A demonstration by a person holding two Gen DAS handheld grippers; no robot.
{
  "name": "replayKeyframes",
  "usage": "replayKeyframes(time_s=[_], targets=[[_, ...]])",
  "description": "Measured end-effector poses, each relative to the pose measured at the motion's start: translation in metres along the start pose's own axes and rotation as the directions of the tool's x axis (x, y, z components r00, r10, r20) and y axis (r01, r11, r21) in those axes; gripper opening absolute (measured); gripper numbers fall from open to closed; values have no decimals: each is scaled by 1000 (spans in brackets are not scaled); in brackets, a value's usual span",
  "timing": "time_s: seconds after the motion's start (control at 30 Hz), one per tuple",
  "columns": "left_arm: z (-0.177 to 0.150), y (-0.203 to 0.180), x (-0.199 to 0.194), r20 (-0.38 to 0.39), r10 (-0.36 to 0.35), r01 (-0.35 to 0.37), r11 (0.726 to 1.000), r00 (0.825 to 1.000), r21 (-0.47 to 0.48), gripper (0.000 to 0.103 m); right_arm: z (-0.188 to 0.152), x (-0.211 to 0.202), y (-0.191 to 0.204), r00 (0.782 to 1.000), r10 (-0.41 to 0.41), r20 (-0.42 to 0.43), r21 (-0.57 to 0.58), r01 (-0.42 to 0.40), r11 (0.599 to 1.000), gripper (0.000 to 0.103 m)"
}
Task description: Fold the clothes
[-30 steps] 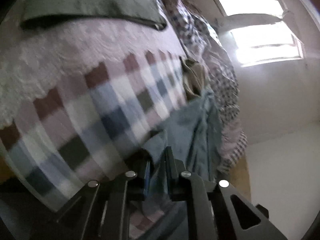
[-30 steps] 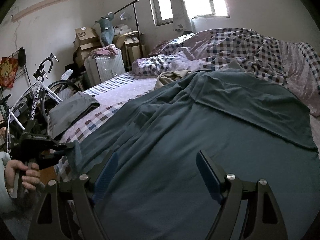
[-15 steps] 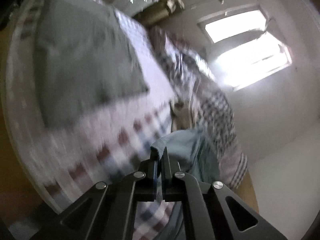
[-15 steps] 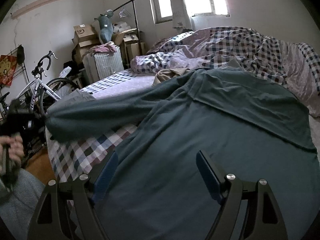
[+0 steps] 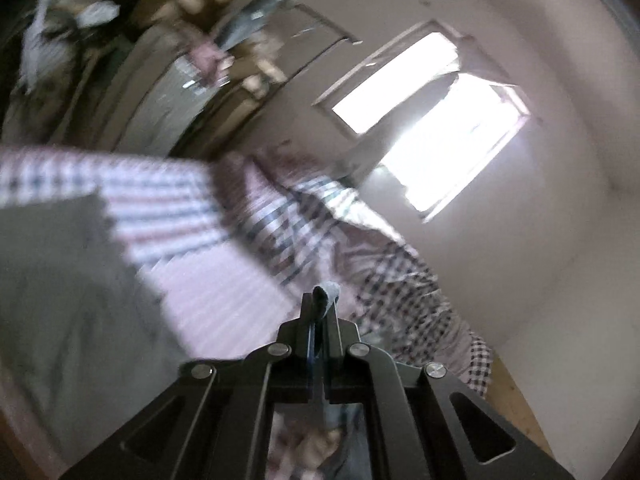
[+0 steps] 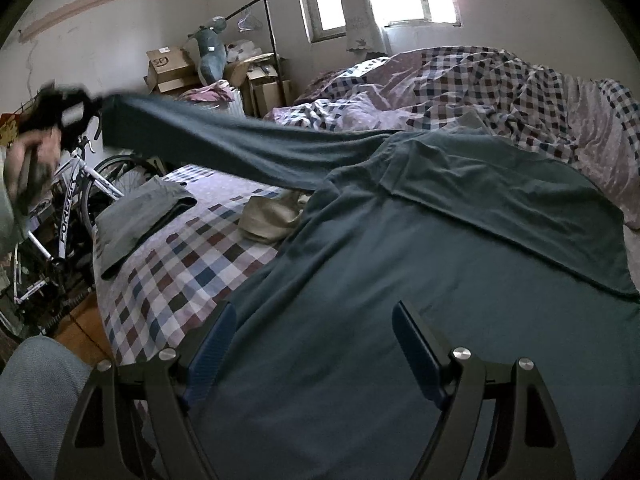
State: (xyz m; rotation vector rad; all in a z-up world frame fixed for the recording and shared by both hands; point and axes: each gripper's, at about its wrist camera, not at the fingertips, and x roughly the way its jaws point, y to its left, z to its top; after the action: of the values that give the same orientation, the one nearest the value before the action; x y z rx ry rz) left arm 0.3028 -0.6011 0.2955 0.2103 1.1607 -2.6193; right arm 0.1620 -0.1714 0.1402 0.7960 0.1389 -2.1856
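The left gripper [image 5: 320,312] is clamped on the cuff of the teal shirt's sleeve [image 6: 224,144] — a small fold of teal cloth pokes out above the closed fingertips in the left wrist view. In the right wrist view that gripper is a dark blur in the person's hand [image 6: 28,168], raised well above the bed [image 6: 168,276] at its left side, and the sleeve stretches taut from it down to the shirt's shoulder.

The right gripper [image 6: 312,344] hovers with its jaws wide apart and nothing between them, blue pads over the lower body of the teal shirt [image 6: 400,300]; whether the fingers touch the cloth cannot be told. The shirt lies spread flat across the near half of the bed, its other sleeve folded over its chest.

On the bed's checked sheet, left of the shirt, a folded grey garment [image 6: 136,216] sits near the bed's left edge, and a crumpled beige garment [image 6: 268,216] lies just beside the shirt — under the raised sleeve. A rumpled checked duvet [image 6: 500,92] is heaped at the bed's far side. Off the bed's left edge stands a white bicycle [image 6: 68,208]; beyond the bed's far left corner, cardboard boxes [image 6: 168,68] and a clothes rail [image 6: 264,12].
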Motion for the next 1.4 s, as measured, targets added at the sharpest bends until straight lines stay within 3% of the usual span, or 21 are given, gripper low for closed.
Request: replayKeyframes(time_s=[0.17,0.27,0.5,0.7,0.9,1.2,1.4], targets=[[38,-87,19,16,-137,135,987,990,92,1,3,-1,-4,1000,22,9,27,-23,999,84],[44,-148,33,-32,-214,216,962,976,165,1,7,-5,-11,999,35,26,57,-36,998,84],[2,-280,70,-226,-317,374,883,921,284,1,19,-27,-42,996,19,83,107,-28,994,84],[-88,-380,113,-440,-311,477,809,843,343,1,28,-55,-86,991,-9,135,191,-18,981,84],[-197,-442,162,-592,-254,536,761,765,366,1,27,-95,-152,979,-107,171,322,47,946,84],[-374,-476,255,-754,-99,567,724,649,393,1,4,-147,-249,951,-260,167,521,139,842,84],[-442,-488,280,-811,-11,598,681,585,422,1,1,-151,-296,941,-279,193,556,130,821,84]])
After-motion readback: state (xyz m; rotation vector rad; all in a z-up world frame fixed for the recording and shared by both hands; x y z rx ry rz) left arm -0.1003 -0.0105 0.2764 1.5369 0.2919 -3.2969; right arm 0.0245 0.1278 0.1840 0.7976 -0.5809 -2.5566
